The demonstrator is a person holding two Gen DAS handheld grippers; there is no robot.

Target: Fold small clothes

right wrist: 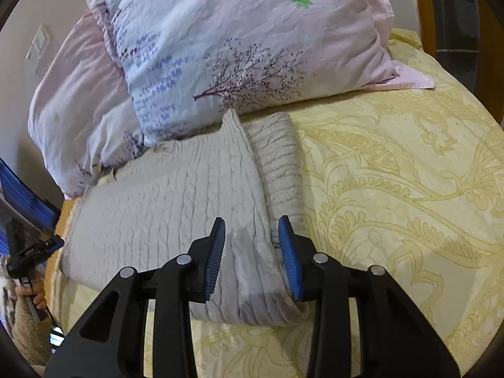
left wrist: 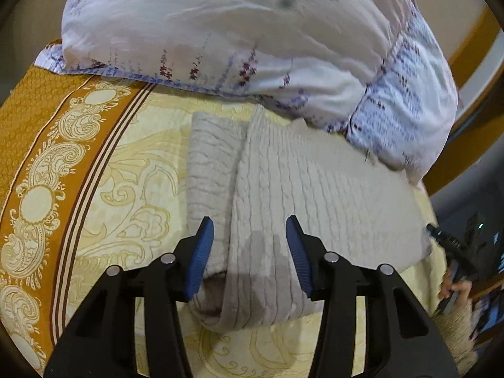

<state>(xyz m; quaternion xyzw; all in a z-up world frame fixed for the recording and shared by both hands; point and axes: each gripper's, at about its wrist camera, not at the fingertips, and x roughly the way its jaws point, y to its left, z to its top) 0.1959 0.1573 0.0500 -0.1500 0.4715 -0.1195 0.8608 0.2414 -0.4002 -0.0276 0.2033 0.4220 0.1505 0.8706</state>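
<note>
Bed with yellow patterned bedspread (left wrist: 132, 170), floral pillows (left wrist: 220, 31) at head; folded grey knit garment (left wrist: 299, 182) lies below pillows. Left gripper (left wrist: 249, 230) and right gripper (right wrist: 252, 230) above its near edges, fingers parted, gripping nothing

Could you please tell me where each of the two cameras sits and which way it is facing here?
Left wrist: on the left gripper, looking down at the grey knit garment; the person's other hand shows at the right edge.
Right wrist: on the right gripper, facing that garment's other end.
Shared: garment, floral pillows, yellow bedspread.
</note>
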